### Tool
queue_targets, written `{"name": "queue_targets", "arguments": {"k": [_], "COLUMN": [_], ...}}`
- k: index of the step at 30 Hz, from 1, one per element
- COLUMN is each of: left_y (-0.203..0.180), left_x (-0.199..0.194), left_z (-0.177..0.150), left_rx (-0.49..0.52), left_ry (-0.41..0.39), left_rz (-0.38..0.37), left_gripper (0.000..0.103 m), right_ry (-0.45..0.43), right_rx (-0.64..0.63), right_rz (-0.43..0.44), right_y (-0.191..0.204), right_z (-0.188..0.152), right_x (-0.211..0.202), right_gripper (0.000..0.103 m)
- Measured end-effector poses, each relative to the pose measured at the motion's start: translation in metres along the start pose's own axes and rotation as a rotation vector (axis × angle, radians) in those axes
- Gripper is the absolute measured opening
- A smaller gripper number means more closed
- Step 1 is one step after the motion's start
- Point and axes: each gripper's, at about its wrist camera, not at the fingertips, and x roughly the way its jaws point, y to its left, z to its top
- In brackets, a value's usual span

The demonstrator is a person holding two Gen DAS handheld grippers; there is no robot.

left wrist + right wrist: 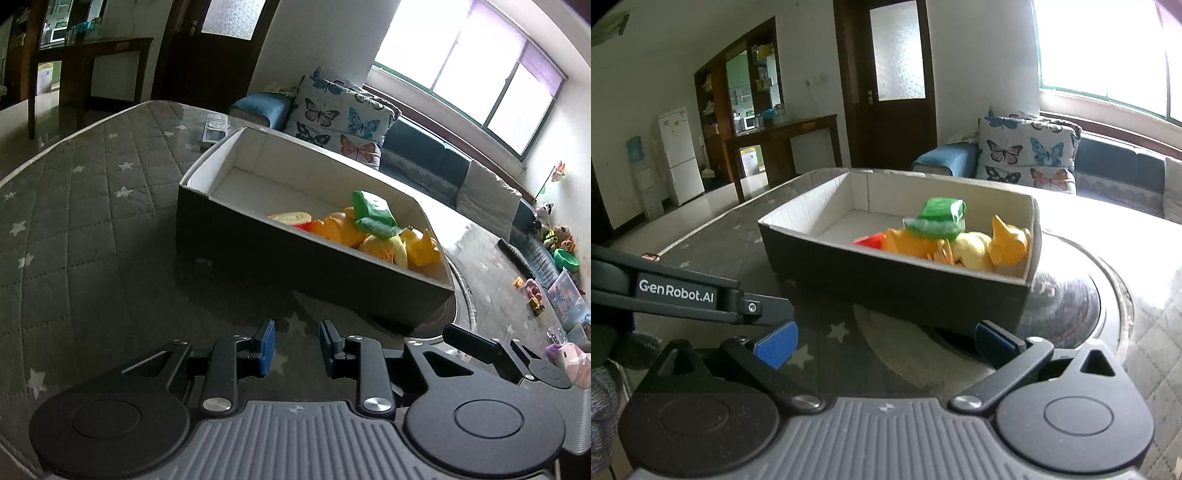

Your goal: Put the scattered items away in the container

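**Box loaded, both grippers empty**

Here's the box (314, 258), sitting mid-frame in the left wrist view on the grey star-print table (92, 221), dark outside, white inside. The toys (362, 229) are piled at its right end: orange and yellow pieces, a red-and-yellow one, and a green packet (373, 212) on top. The left half of the box floor lies bare.

The left hand-held gripper (297, 349) hovers low at the bottom of the frame, blue pads set a little apart, nothing between them. In the right wrist view the right hand-held gripper (886, 345) is spread wide, also carrying nothing, and the box (894, 284) stands just ahead of it in centre frame, the toy pile (960, 240) showing at its right end.

So where does the task stand? By the look of it, nearly wrapped up. No loose items show on the table surface around the box in either view. A pale flat object (216, 129) lies beyond the box's far corner, upper centre; whether it belongs to the job I cannot tell. Anything behind the grippers is out of sight.
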Motion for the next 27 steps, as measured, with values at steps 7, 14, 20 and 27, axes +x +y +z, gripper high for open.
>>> {"name": "queue_targets", "arguments": {"k": [7,14,20,27], "left_y": [0.001,0.001,0.0,-0.002], "left_x": [-0.002,-0.007,-0.01,-0.013], "left_z": [-0.009,-0.015,-0.022,-0.028], "left_rx": [-0.002,0.009,0.014,0.021], "left_ry": [0.009,0.001,0.0,-0.004], "left_rz": [0.014,0.025,0.027,0.03], "left_gripper": [0.029,0.029,0.029,0.029], "right_ry": [0.019,0.009,0.013,0.014], "right_rx": [0.007,0.008,0.008,0.01], "right_rz": [0.001,0.005,0.004,0.001], "right_y": [0.003,0.008,0.011,0.011], "right_z": [-0.011,-0.015,-0.019,-0.023], "right_x": [-0.001,-0.007,-0.008,-0.009], "right_gripper": [0.103,0.103,0.103,0.103]}}
